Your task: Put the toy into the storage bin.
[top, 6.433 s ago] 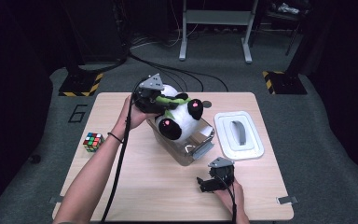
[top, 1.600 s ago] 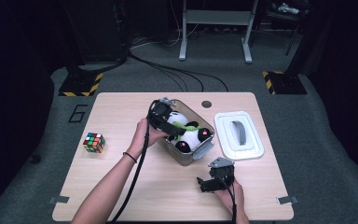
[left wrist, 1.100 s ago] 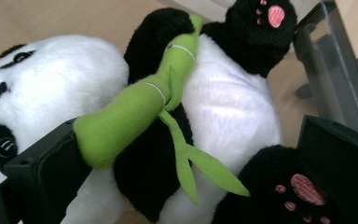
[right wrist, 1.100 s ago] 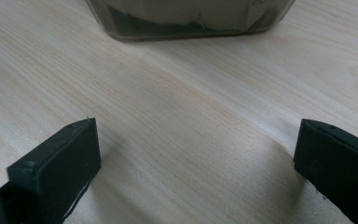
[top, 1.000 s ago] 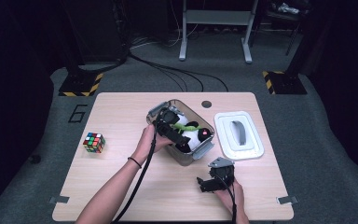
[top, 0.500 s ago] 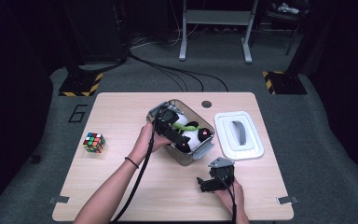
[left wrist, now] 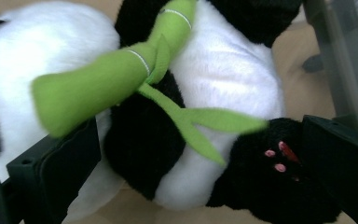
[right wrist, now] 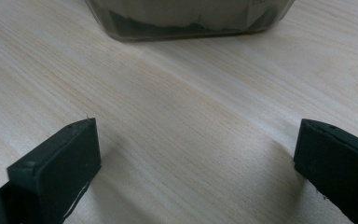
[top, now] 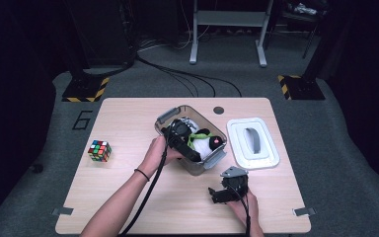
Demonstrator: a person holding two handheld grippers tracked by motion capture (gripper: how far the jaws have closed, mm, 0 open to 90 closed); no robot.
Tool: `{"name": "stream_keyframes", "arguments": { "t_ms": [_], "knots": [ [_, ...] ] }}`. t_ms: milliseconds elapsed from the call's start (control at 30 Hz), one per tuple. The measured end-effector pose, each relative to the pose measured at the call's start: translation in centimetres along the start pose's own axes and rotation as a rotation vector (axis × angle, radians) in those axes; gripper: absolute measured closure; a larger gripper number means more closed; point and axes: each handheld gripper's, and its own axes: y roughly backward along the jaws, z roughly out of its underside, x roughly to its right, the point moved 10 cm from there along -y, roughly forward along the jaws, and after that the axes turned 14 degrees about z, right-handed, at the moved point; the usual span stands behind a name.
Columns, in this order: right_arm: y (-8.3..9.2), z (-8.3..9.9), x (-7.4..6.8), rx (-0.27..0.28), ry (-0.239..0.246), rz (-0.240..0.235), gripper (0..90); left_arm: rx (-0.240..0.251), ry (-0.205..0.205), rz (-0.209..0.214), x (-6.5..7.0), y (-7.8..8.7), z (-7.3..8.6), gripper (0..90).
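The plush panda point(left wrist: 205, 116) lies inside the clear bin point(top: 164, 118), between the left gripper's point(top: 190, 148) fingers point(left wrist: 56, 172), which stand spread wide on either side of its belly — released, not pinching. To finish the placement well, lift straight up out of the bin so neither finger snags the green bamboo stalk point(left wrist: 98, 88) draped across the body. The right gripper point(top: 217, 194) rests on the tabletop point(right wrist: 177, 116) with its fingers apart, empty, the bin wall just ahead of them.
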Motion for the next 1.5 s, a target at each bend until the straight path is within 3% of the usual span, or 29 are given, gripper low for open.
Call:
{"name": "stream_keyframes", "arguments": {
  "t_ms": [100,167,267,333,400,533,567,667,733,833,967,1067,1133,1267,1400,1500],
  "knots": [
    [0.0,0.0,0.0,-0.001,-0.002,-0.002,0.0,0.043,0.009,0.038,0.2,0.8,-0.5,0.1],
    [0.0,0.0,-0.1,-0.006,-0.018,0.004,0.0,0.100,0.020,0.050,0.1,1.9,-1.0,1.2],
    [0.0,0.0,-0.1,-0.006,-0.017,0.004,0.0,0.194,0.030,-0.019,-1.4,4.1,-2.0,1.6],
    [0.0,-0.1,0.0,-0.001,-0.015,0.004,0.0,0.226,0.048,-0.064,-3.0,5.0,-2.5,2.7],
    [0.0,-0.1,0.0,0.000,-0.015,0.003,0.0,0.209,0.062,-0.061,-3.9,4.7,-2.6,3.7],
    [0.0,-0.1,0.0,0.001,-0.010,0.000,0.0,0.098,0.079,-0.083,-5.5,2.4,-1.8,5.6],
    [0.0,-0.1,0.0,0.000,-0.013,0.001,0.0,0.085,0.091,-0.058,-5.6,1.8,-1.6,4.3],
    [0.0,0.0,0.0,-0.001,-0.011,0.000,0.0,0.070,0.097,-0.079,-5.8,1.2,-1.4,2.7],
    [0.0,-0.1,0.0,0.000,-0.012,0.001,0.0,0.067,0.092,-0.090,-5.7,1.3,-1.4,2.6],
    [0.0,0.0,0.0,-0.001,-0.012,0.000,0.0,0.099,0.084,-0.070,-5.0,2.3,-1.7,4.1],
    [0.0,0.0,-0.1,-0.006,-0.017,0.000,0.0,0.113,0.039,-0.017,-2.3,3.5,-1.9,3.7],
    [0.0,0.0,-0.1,-0.005,-0.017,0.002,0.0,0.079,-0.005,-0.008,-0.5,3.5,-1.7,3.7],
    [0.0,0.0,-0.1,-0.005,-0.017,0.002,0.0,0.023,-0.024,-0.031,0.0,2.6,-1.2,4.1],
    [0.1,0.1,-0.1,-0.007,-0.005,-0.005,0.0,0.000,-0.014,-0.048,-0.4,1.7,-0.7,2.4],
    [0.1,0.1,-0.1,-0.007,-0.007,-0.004,0.0,-0.021,-0.002,-0.106,-1.2,0.8,0.1,2.8],
    [0.1,0.1,0.0,-0.006,-0.003,-0.004,0.0,-0.002,0.004,-0.102,-1.4,0.7,0.3,2.9]
  ]
}}
